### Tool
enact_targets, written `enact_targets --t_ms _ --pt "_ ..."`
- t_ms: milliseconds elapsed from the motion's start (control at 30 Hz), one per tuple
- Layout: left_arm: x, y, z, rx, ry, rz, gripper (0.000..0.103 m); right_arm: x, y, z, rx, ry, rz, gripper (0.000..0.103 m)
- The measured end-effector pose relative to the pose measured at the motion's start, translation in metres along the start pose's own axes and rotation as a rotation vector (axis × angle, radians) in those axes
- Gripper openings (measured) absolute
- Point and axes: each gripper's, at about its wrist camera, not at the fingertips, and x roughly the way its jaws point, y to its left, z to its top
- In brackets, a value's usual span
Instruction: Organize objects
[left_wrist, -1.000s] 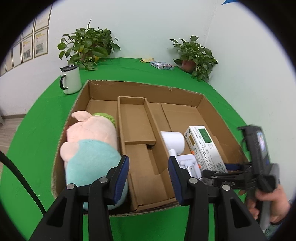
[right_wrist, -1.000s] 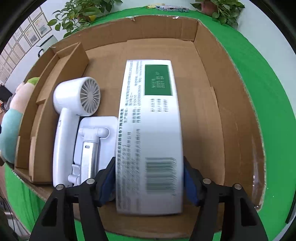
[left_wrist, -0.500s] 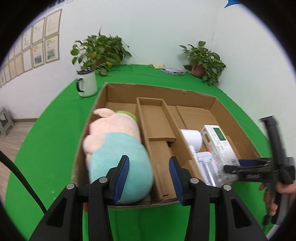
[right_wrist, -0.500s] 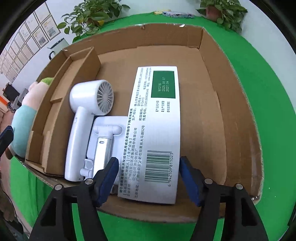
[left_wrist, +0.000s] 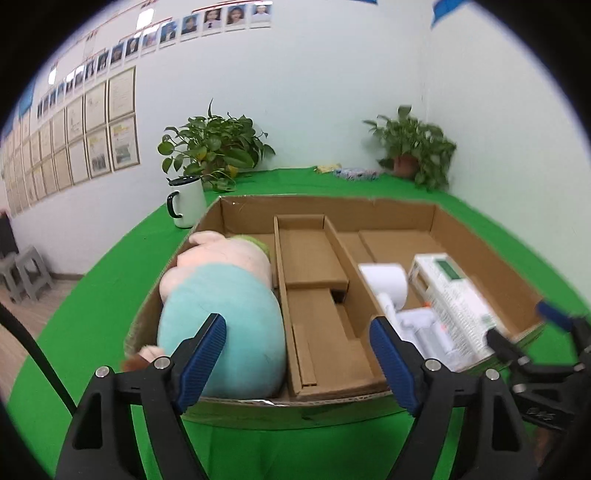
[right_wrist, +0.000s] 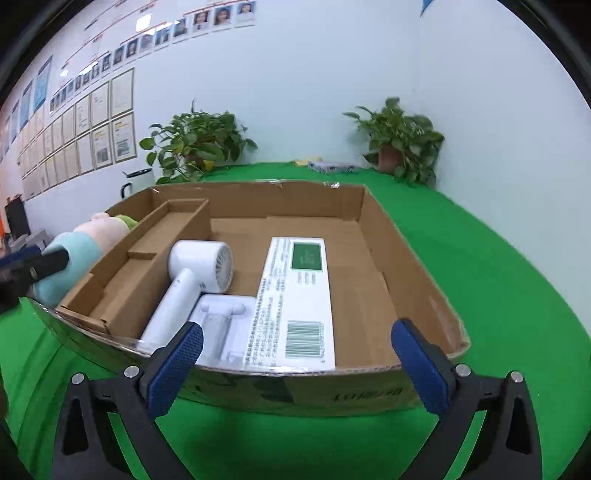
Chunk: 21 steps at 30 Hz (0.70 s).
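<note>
A room corner with pale, evenly lit walls (left_wrist: 332, 92). The left wall carries rows of framed certificates (left_wrist: 74, 136) beneath a line of small portrait photos (right_wrist: 162, 33). A green-covered table (right_wrist: 498, 280) reaches into the corner, with a leafy potted plant (left_wrist: 212, 147) at its back left and another potted plant (right_wrist: 399, 147) at its back right. Grey step stools (left_wrist: 26, 273) stand on a wood-look floor (left_wrist: 33, 321) at far left.

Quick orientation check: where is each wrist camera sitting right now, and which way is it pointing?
Left wrist: on the open left gripper, off the near edge of the cardboard box, facing the plush toy and middle divider; the right gripper shows at right.
Right wrist: on the open right gripper, facing the medicine box and white fan.
Shared: box, all three items, both plants.
</note>
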Motion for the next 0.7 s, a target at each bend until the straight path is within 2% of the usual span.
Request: enact_targets --t_ms 133,300,400,700 --pt "0.004 -0.013 -0.011 0.045 -0.064 0.075 0.083 0.009 0.004 0.0 0.008 0.006 0.002 0.103" --pt "0.006 -0.019 -0.015 0.067 -0.071 0.09 0.088 0.009 0.004 0.002 0.007 0.012 -0.004 0.103" --pt "0.011 -0.019 -0.015 0.074 -0.051 0.06 0.103 0.007 0.004 0.003 0.007 0.013 -0.004 0.103" --pt "0.014 -0.022 -0.017 0.084 -0.031 0.074 0.103 0.005 0.004 0.004 0.006 0.013 -0.006 0.103"
